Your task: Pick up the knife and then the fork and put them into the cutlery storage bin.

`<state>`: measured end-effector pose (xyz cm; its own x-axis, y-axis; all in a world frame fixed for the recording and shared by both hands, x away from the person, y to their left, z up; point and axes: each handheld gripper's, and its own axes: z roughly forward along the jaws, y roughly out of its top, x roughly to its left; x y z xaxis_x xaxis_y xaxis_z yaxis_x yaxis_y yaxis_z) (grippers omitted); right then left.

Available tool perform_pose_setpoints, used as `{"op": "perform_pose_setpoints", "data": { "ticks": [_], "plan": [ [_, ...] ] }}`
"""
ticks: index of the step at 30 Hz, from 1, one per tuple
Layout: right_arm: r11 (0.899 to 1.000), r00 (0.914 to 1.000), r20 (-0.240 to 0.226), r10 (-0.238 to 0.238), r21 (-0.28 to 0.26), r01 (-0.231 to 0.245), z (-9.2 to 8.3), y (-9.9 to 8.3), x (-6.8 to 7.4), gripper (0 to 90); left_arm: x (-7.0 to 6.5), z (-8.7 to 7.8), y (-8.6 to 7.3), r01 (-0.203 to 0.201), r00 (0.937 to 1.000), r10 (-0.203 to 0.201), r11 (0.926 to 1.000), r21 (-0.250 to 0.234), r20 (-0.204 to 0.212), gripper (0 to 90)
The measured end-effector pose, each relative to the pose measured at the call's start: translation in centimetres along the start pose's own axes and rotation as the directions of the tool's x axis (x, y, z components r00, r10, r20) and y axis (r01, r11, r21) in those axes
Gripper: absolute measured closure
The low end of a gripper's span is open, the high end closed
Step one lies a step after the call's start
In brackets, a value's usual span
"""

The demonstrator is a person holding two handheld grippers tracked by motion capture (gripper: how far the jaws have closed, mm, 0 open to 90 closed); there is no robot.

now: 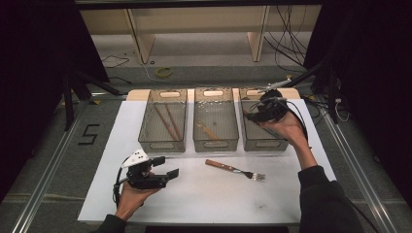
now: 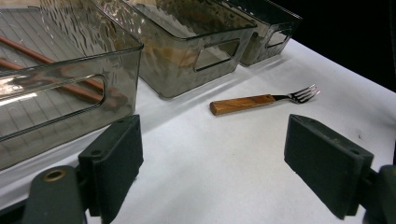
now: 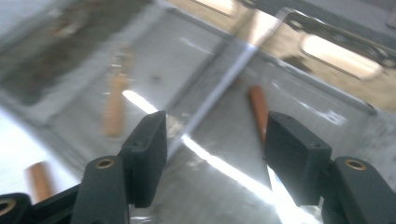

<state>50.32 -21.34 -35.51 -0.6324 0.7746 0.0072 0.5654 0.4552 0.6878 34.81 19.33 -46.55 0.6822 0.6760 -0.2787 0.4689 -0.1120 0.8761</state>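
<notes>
Blurred: 2 black jaws of the right gripper point(image 3: 212, 158) spread apart over a clear plastic bin point(image 3: 327, 88); brown wooden handle point(image 3: 259, 112) at 1 o'clock.

The flat white tabletop point(image 1: 204, 194) carries three smoky-grey, see-through plastic bins point(image 1: 215, 119) with rippled walls. A fork with a warm brown wooden handle and silver metal tines point(image 1: 234, 169) lies on the white. Two reddish-brown wooden chopsticks point(image 1: 167, 121) lie in one bin. Each black hand-held gripper point(image 1: 165, 167) has matte dark pads.
</notes>
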Motion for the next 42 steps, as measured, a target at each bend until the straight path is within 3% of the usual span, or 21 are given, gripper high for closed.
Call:
{"op": "perform_pose_setpoints", "data": {
  "ticks": [3,5,8,22,36,42],
  "plan": [
    [1.0,0.9991,-0.033,-0.028,-0.008,0.028,-0.4,0.1,1.1,36.7,0.0,0.0,0.0,-0.001,1.0,0.001,1.0,0.0,0.0,18.9],
    [0.999,0.9955,-0.079,-0.051,-0.018,0.05,-0.8,0.1,2.5,35.5,0.0,0.0,0.0,-0.002,1.0,0.002,1.0,-0.001,0.0,18.9],
    [0.996,0.9922,-0.092,-0.084,-0.023,0.082,-1.1,0.0,3.7,35.0,0.0,0.0,0.0,-0.001,1.0,0.001,1.0,-0.001,-0.001,18.9],
    [0.988,0.9742,-0.173,-0.145,0.026,0.151,0.2,-2.2,7.1,34.1,0.0,-0.1,0.0,-0.003,1.0,0.003,1.0,-0.001,0.0,18.8],
    [0.981,0.9601,-0.223,-0.169,0.054,0.185,1.5,-3.4,8.7,32.1,0.0,-0.1,0.0,-0.002,1.0,0.002,1.0,-0.001,0.0,18.8],
    [0.973,0.9548,-0.242,-0.173,0.107,0.203,2.4,-3.9,9.2,33.3,-0.1,0.0,0.0,0.0,1.0,0.0,1.0,-0.001,0.0,18.8]
  ]
}}
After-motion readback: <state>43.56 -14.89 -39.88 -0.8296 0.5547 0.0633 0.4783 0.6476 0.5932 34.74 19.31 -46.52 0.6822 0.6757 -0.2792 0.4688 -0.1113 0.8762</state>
